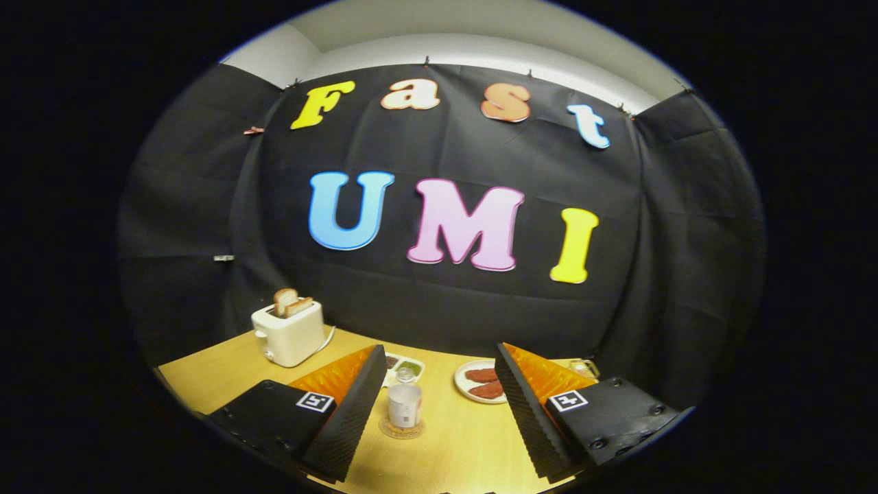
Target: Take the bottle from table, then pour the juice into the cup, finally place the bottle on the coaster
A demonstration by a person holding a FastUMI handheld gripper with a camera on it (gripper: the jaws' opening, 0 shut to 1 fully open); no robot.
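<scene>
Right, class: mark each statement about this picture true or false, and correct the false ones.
1. The jaws are shut on the white container. False: they stand open, and the container sits ahead, between them, untouched.
2. The container stands on a coaster. True.
3. The toaster has bread in its slots. True.
4. The plate is bare. False: it bears red food.
</scene>
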